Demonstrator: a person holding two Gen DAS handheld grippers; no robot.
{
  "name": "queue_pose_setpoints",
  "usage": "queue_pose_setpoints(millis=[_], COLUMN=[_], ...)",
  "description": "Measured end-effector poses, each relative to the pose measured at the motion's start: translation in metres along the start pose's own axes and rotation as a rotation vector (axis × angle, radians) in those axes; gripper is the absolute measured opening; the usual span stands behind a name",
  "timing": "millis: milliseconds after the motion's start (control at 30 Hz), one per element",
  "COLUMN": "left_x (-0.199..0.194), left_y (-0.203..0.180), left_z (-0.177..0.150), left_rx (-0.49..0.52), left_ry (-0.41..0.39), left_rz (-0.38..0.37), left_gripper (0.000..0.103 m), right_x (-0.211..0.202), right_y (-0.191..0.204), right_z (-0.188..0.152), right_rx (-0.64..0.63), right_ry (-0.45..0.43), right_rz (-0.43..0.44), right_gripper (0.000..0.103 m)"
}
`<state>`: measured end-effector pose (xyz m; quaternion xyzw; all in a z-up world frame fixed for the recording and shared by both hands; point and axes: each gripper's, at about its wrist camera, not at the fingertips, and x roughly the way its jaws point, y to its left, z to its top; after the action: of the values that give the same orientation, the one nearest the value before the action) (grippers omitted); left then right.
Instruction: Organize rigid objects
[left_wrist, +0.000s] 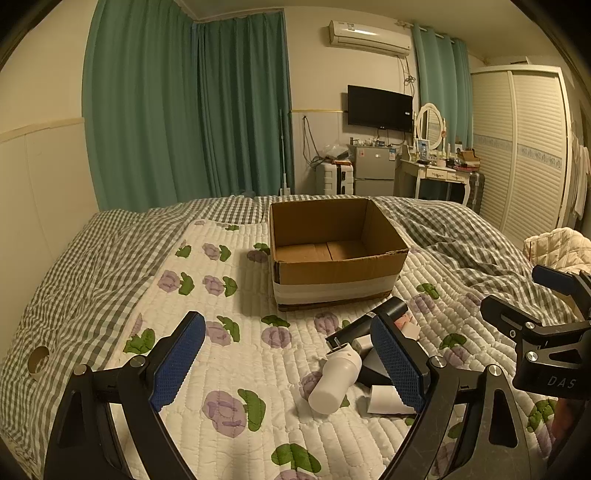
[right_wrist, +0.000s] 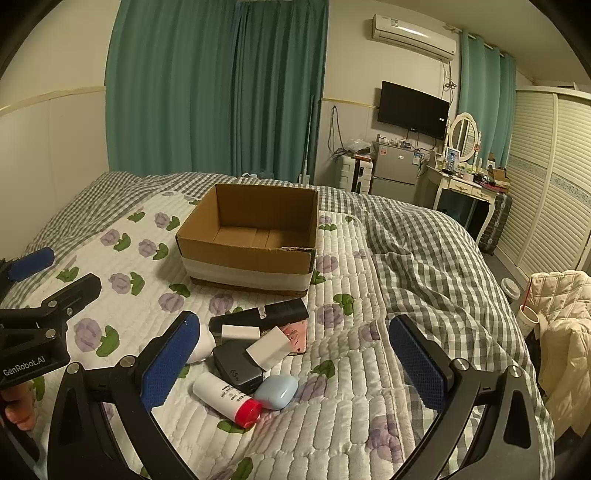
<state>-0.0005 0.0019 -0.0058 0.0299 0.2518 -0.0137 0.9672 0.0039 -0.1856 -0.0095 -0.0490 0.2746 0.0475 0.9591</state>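
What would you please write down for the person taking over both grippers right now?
Left gripper: open, empty, hovering over the quilt.
Right gripper: open, empty, above the pile.
Cardboard box: on the bed beyond the pile, nothing visible inside.
Pile on the quilt: red-capped white bottle, light blue case, dark charger, black tube, white bottle, some cards.
Done: nothing packed yet.
Left: probably moving every item into the box.
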Motion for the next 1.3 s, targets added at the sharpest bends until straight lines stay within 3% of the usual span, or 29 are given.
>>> queue_pose_setpoints(millis=[1300], left_x=[0.0002], left_y=[0.0001], left_z=[0.0003], left_rx=[0.000], left_ry=[0.001], left_rz=[0.003], left_gripper=[0.093], right_x=[-0.0001], right_y=[0.0001], right_z=[0.0050], right_rx=[0.002], right_ry=[0.009], right_rz=[0.005], right_gripper=[0.103])
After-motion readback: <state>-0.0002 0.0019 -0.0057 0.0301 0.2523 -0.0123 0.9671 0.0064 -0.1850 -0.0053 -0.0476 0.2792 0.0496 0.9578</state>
